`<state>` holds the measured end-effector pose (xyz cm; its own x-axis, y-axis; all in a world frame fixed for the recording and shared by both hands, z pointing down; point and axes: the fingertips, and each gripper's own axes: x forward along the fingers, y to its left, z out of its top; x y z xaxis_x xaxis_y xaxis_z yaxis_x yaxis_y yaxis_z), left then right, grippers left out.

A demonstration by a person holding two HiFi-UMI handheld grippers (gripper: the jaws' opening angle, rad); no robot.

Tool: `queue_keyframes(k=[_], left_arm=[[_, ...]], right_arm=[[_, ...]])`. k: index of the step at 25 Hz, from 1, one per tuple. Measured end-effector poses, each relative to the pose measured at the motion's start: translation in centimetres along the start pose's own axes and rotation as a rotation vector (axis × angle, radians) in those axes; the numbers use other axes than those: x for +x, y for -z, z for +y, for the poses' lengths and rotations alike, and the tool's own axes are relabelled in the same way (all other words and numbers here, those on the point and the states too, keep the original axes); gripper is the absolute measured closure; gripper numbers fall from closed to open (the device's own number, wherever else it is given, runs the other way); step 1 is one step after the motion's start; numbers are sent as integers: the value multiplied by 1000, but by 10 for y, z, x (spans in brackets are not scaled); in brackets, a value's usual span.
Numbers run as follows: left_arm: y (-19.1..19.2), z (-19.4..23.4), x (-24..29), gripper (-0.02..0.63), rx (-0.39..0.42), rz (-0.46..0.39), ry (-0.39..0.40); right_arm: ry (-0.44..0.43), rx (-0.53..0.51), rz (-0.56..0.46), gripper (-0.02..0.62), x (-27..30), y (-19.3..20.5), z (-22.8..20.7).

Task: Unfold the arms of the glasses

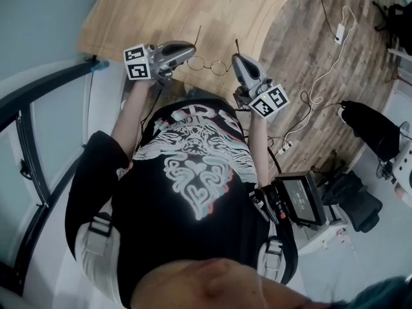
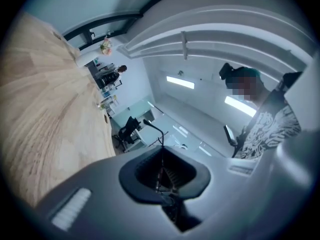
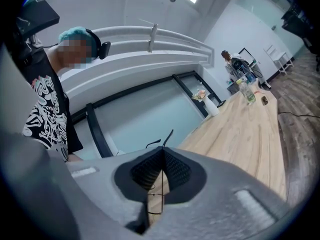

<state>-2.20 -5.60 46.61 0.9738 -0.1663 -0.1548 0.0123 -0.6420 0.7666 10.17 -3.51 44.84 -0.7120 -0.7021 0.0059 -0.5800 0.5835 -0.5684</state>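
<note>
Thin round wire-rimmed glasses (image 1: pixel 209 64) hang in the air between my two grippers, above the near edge of the wooden table (image 1: pixel 193 8). The left gripper (image 1: pixel 191 51) is shut on the glasses' left side. The right gripper (image 1: pixel 235 58) is shut on their right side. In the left gripper view the jaws (image 2: pixel 161 149) are closed on a thin dark arm (image 2: pixel 154 128) whose curved tip sticks out past them. In the right gripper view the jaws (image 3: pixel 162 150) pinch the other arm (image 3: pixel 169 136), and part of a lens rim (image 3: pixel 155 199) shows below them.
White cables (image 1: pixel 322 76) trail over the wood-plank floor on the right, near a black bag (image 1: pixel 373 131). A small screen unit (image 1: pixel 299 198) hangs at the person's hip. Bottles (image 3: pixel 247 91) stand far down the long table, with a person beyond them.
</note>
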Motion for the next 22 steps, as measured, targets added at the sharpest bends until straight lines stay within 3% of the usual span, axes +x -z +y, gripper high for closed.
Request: queue_keyframes(k=[22], left_arm=[[3, -2, -2, 609, -21, 8, 0]], right_arm=[[35, -19, 34, 597, 3, 3, 0]])
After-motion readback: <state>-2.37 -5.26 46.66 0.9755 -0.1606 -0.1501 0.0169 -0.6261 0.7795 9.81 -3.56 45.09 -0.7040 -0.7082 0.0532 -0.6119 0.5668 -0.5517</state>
